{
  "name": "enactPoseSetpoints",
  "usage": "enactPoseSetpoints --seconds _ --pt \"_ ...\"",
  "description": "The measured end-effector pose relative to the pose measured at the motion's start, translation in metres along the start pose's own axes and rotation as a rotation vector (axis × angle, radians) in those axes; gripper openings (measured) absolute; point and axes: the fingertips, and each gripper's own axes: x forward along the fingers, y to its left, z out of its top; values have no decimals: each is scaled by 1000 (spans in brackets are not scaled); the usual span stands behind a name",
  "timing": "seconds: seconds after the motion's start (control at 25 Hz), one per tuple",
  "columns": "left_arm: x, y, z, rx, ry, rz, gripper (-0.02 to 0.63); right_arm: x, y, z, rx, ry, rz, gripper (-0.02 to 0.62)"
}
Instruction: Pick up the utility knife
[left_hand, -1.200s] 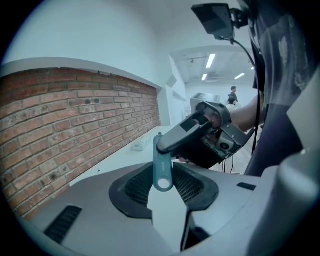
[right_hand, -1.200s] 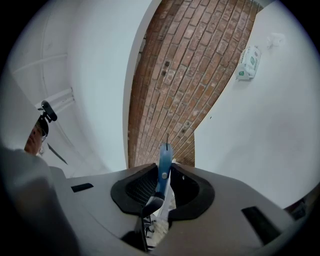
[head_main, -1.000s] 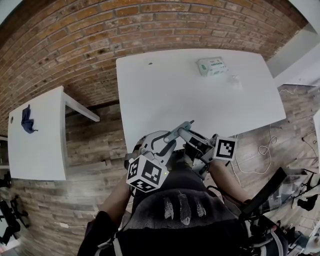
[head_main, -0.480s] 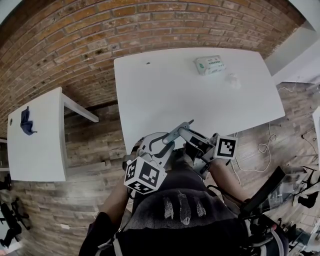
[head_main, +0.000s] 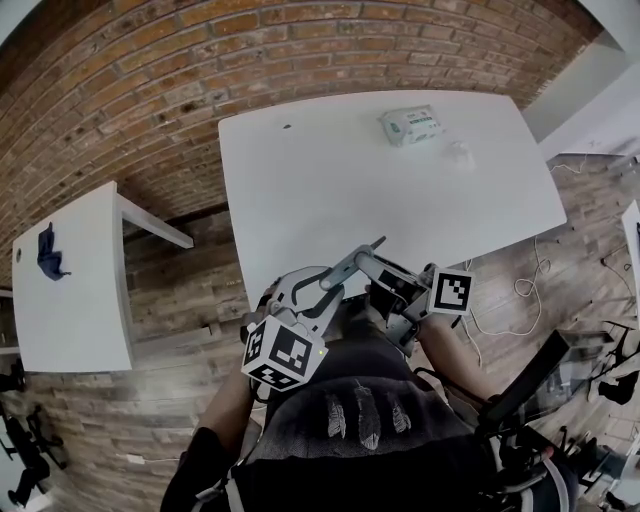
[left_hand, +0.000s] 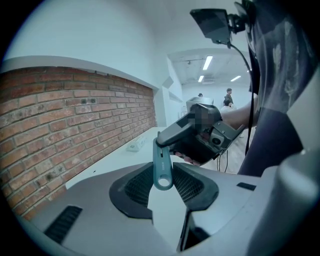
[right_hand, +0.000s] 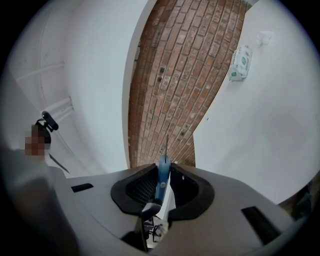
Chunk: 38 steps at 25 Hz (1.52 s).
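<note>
Left gripper view shows the left gripper (left_hand: 163, 186) partly closed, its pads set against the two narrow edges of the utility knife (left_hand: 162, 160) at the tail end. The knife is off the table (head_main: 330, 190), carried between both grippers in front of the person's chest, at about 6 o'clock of the table's near edge.

This hold looks the weaker one. The pads catch only the rounded tail, so a small twist or pull from the other side could lever it free, and the knife would then swing on one grip or drop to the floor.

The right gripper (right_hand: 161, 192) is likewise partly closed on the knife. It clamps the flat sides, with the body running along the jaws and the nose pointing to 12 o'clock in its own view. A thin blade (right_hand: 166, 145) appears to stand out past that nose. If so, a slip here would send an exposed edge falling or sliding forward, and any turn towards the person's body or arm would be risky.

The knife is slim and flat. From the left it is teal-grey, with a rounded tail pierced by a hanging hole and a slot up its face. Edge-on from the right it is blue and tapers to the blade.
</note>
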Motion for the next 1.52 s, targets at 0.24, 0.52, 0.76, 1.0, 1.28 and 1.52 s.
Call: enactPoseSetpoints --seconds 0.24,0.52,0.76,1.0,1.28,1.52 --pt "-2 3 -3 -11 -3 2 120 4 -1 -1 -1 7 -2 78" --pt "-4 16 -9 6 3 26 120 20 1 2 -14 0 10 78" --pt "-8 21 -5 -23 -27 30 121 21 4 2 -13 -11 1 78" --pt "-28 47 11 -60 -126 112 123 5 -3 29 7 -114 -31 77" --pt "-72 101 -6 -304 -220 238 -3 -33 3 57 -59 -209 -58 78" --pt "-75 95 -20 -295 -191 213 -3 -39 26 52 -210 -183 -81 78"
